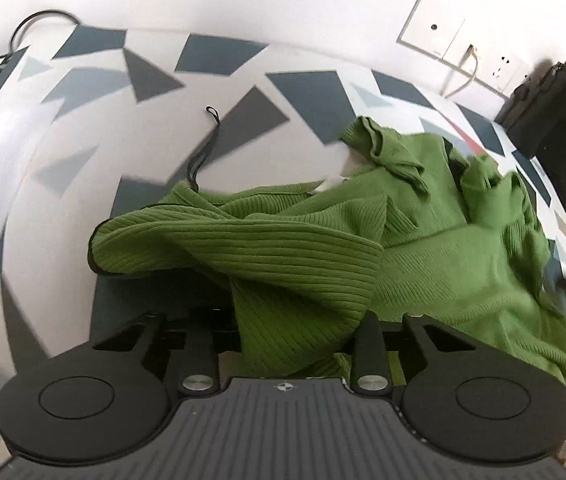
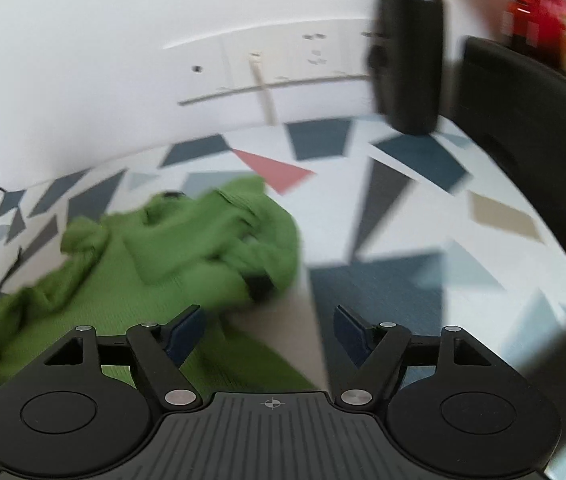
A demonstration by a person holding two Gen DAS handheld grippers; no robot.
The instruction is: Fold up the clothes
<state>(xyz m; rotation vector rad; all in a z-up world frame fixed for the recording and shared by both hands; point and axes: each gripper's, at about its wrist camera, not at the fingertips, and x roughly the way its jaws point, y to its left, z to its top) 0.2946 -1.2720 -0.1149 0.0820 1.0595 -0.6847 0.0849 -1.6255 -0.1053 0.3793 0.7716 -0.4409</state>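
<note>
A green ribbed garment (image 1: 443, 248) with thin black edging lies crumpled on the patterned table (image 1: 223, 128). One fold of it rises toward the left wrist camera and runs down between the jaws of my left gripper (image 1: 295, 332). That gripper is shut on the cloth, which hides its pads. A thin black strap (image 1: 205, 148) trails from the garment's far left corner. In the right wrist view the garment (image 2: 187, 248) is a blurred heap at left. My right gripper (image 2: 269, 332) hovers open at its near right edge, with nothing between its blue pads (image 2: 187, 332).
A black bottle (image 2: 411, 48) stands at the table's far right by the white wall, also the bottle (image 1: 563, 80) in the left wrist view. Wall sockets (image 1: 443, 36) with a cable sit behind. A dark chair back (image 2: 523, 120) edges the table's right side.
</note>
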